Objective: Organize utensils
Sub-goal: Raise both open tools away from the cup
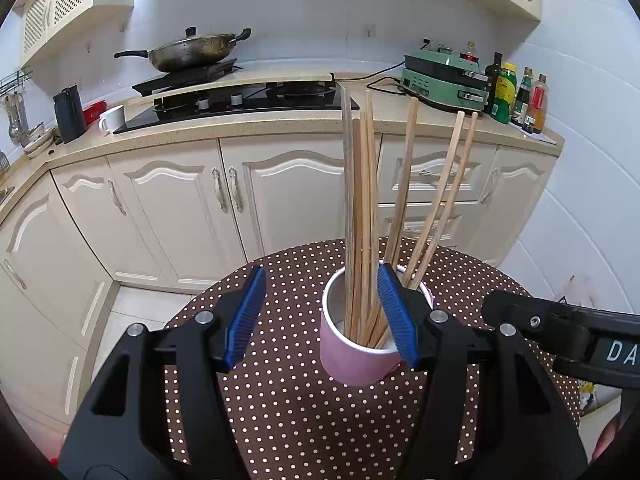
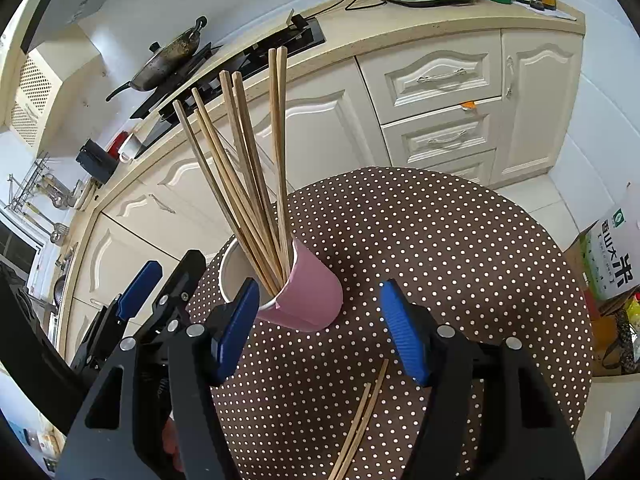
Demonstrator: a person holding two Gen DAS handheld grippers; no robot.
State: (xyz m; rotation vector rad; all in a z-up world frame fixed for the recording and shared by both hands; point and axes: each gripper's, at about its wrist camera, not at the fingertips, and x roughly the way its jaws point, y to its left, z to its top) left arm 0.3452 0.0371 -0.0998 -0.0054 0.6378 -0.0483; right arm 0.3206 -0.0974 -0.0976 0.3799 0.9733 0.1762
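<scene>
Left wrist view, left to right: black canister (image 1: pixel 69 114) and white mug (image 1: pixel 112 119) on countertop (image 1: pixel 280 120); wok (image 1: pixel 192 51) on stove (image 1: pixel 240 98); green appliance (image 1: pixel 444 76) and bottles (image 1: pixel 516 96) at far right. Left gripper (image 1: pixel 322 314) spread wide, blue pads (image 1: pixel 246 316) apart, nothing clamped; right pad just beside rim of pink cup (image 1: pixel 356 360), contact not determinable. Cup upright on polka-dot tablecloth (image 1: pixel 280 400), holding wooden chopsticks (image 1: pixel 362 208) fanned upward. Part of right gripper (image 1: pixel 560 332) visible at right edge. Right wrist view, left to right: left gripper (image 2: pixel 160 284) beside pink cup (image 2: pixel 308 300), fingers (image 2: pixel 138 286) apart. Chopsticks (image 2: pixel 248 176) standing in cup, leaning toward cabinets (image 2: pixel 440 92). Right gripper (image 2: pixel 320 328) open wide, empty, left pad (image 2: pixel 236 328) overlapping cup's near rim in frame. Two loose chopsticks (image 2: pixel 362 420) flat on tablecloth (image 2: pixel 460 248), between and below gripper fingers, well apart from cup. White rice bag (image 2: pixel 616 252) at far right.
</scene>
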